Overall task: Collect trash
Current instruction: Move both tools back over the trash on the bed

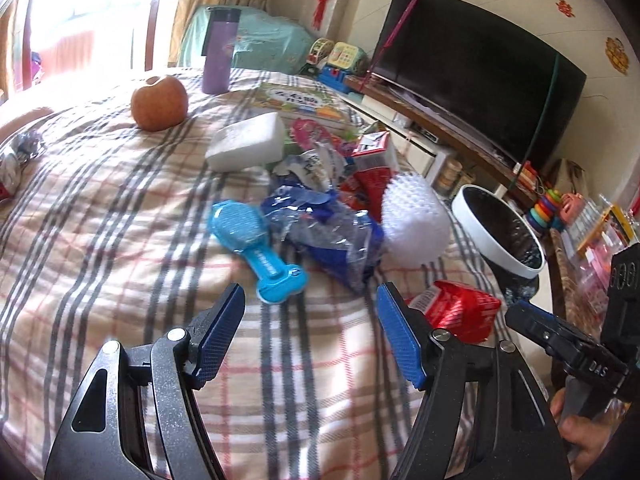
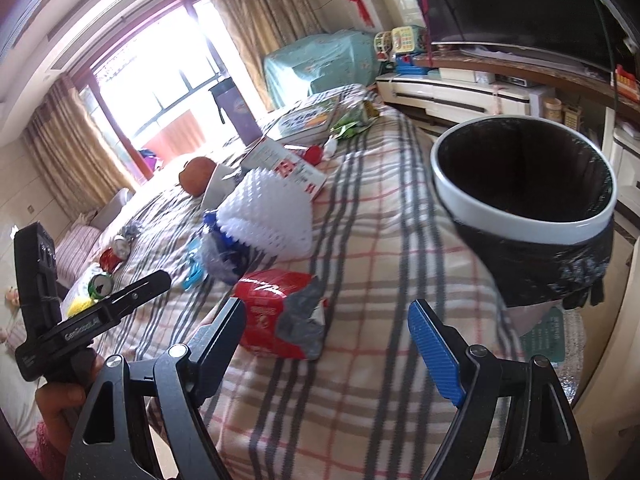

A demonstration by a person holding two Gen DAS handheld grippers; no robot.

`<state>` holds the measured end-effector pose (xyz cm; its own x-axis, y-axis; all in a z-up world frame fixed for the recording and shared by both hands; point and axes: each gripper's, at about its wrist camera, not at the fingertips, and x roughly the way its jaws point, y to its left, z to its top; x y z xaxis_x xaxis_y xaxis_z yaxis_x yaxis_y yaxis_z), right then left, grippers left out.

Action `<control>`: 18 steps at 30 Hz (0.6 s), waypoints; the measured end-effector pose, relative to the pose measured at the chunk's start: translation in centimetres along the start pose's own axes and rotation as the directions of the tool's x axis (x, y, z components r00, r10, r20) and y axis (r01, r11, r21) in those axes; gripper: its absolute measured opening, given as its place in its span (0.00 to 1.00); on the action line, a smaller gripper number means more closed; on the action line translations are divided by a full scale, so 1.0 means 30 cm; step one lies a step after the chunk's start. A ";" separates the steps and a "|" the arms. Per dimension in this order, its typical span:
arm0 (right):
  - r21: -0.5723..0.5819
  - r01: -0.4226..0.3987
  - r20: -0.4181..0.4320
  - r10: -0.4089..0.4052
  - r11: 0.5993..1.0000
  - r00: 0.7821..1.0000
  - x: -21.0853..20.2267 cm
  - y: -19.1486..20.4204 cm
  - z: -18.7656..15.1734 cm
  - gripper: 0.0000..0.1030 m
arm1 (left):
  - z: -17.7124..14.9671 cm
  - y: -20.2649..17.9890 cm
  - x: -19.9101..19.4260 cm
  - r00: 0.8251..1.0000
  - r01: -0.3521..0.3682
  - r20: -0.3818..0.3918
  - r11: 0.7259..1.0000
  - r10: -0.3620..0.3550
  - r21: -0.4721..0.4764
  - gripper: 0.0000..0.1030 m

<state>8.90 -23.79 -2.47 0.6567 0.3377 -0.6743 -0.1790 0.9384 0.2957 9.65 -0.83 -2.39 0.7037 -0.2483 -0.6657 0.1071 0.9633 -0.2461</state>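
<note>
Both claws released, nothing between the jaws. Left claw (image 1: 310,328) hovers over the plaid blanket (image 1: 120,240) on the bed, just short of the crumpled blue-and-clear plastic wrapper (image 1: 324,236); right claw (image 2: 326,344) sits just beside the squashed red carton (image 2: 280,312), bin (image 2: 524,216) near on its right, standing on the bed with a black liner. Trash is clustered mid-bed: wrapper, red carton, a second red-and-white carton (image 1: 374,160) behind. My read: step in hand is the approach. Right should centre the jaws across the carton's narrow side, pinch the body and not the torn grey flap, then lift clear before swinging to the bin. Left should bite the wrapper's bunched middle; loose film will slip. Skip the blue brush (image 1: 256,244), spiky white ball (image 1: 412,232), apple (image 1: 160,102) and sponge (image 1: 248,142): probably not trash. Left view shows the wrapper and brush fully; right view hides them behind the ball but shows the bin's mouth and a can (image 2: 100,284) far left.
</note>
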 end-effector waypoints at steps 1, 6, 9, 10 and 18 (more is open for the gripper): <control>-0.006 -0.006 -0.003 0.006 1.000 1.000 0.004 0.007 -0.001 0.82 | -0.001 0.005 0.002 1.000 -0.003 -0.002 1.000 0.003 -0.002 0.67; -0.025 -0.030 -0.022 0.029 0.999 0.999 0.027 0.032 0.001 0.82 | 0.004 0.023 0.027 1.000 -0.021 -0.021 1.000 0.021 -0.014 0.67; -0.033 -0.042 -0.033 0.041 0.999 0.999 0.047 0.043 -0.001 0.82 | 0.012 0.035 0.050 0.999 -0.032 -0.033 0.999 0.031 -0.022 0.67; -0.033 -0.046 -0.038 0.045 0.998 0.998 0.057 0.046 -0.001 0.82 | 0.014 0.039 0.059 0.999 -0.034 -0.037 0.999 0.033 -0.025 0.67; -0.047 -0.077 -0.081 0.073 0.996 0.994 0.129 0.075 -0.001 0.82 | 0.034 0.062 0.141 0.996 -0.053 -0.079 0.998 0.049 -0.042 0.67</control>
<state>11.02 -20.36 -4.44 0.5805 0.4104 -0.7032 -0.2635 0.9119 0.3147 13.54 0.03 -4.95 0.6502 -0.2080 -0.7308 0.0404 0.9699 -0.2401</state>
